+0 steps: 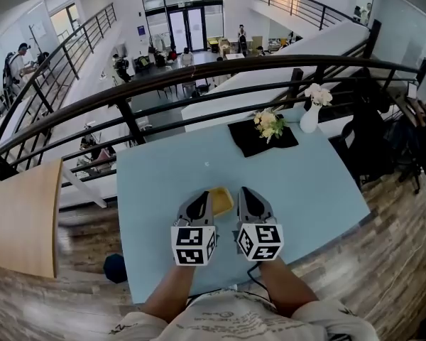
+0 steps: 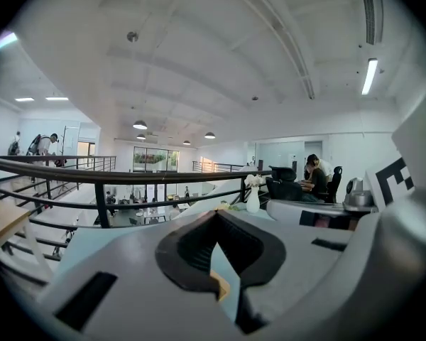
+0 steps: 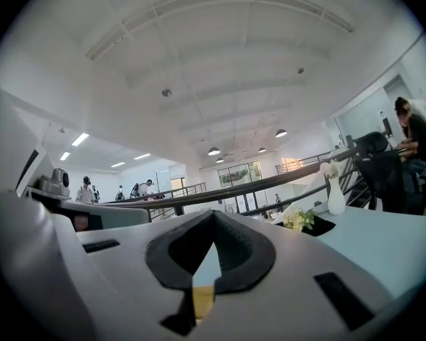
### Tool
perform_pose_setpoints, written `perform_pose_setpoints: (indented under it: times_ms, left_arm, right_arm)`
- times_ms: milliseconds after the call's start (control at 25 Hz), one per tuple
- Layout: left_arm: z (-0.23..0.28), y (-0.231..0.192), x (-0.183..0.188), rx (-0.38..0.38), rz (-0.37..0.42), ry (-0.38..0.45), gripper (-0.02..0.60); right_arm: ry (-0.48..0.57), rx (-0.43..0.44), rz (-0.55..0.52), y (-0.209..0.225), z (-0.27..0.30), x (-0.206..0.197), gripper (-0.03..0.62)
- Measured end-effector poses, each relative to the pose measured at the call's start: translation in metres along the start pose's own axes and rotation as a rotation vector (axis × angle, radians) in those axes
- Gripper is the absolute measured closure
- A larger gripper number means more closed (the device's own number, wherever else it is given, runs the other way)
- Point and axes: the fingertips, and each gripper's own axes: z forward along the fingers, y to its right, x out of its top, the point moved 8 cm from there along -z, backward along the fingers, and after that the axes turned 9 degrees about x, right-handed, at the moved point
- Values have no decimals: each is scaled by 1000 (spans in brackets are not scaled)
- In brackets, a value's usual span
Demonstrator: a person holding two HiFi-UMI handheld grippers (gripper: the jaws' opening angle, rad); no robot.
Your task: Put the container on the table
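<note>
A small yellow container [image 1: 221, 199] sits on the light blue table [image 1: 305, 183], near its front edge. My left gripper [image 1: 203, 199] and right gripper [image 1: 248, 195] hover side by side just in front of it, one at each side, both pointing away from me. In the left gripper view the jaws of the left gripper [image 2: 216, 217] meet, and only a sliver of table and of the yellow container [image 2: 221, 287] shows through the slit. The right gripper [image 3: 214, 219] is likewise shut, with the yellow container [image 3: 201, 301] glimpsed below. Neither gripper holds anything.
At the table's far edge lie a black mat [image 1: 250, 142] with a small bouquet [image 1: 268, 123] and a white vase of flowers [image 1: 310, 116]. A black railing [image 1: 199, 77] runs just beyond. A wooden tabletop [image 1: 21, 219] is at the left, dark chairs [image 1: 369, 148] at the right.
</note>
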Motion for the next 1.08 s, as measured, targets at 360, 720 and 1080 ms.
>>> perform_pose_setpoints:
  times_ms: [360,720,1080]
  left_arm:
    - [-12,0,0,-2,8,8,577]
    - [-18,-2,-7,-3,20,-1,577]
    - [-18,-1,-10,-15,24,-6,577]
  right_arm:
    - [-8,22,-21,-11,-7,3,592]
    - [-32,23,-27,-15,-10,-4,592]
    - [-47,32,19,-15,-13,-10,592]
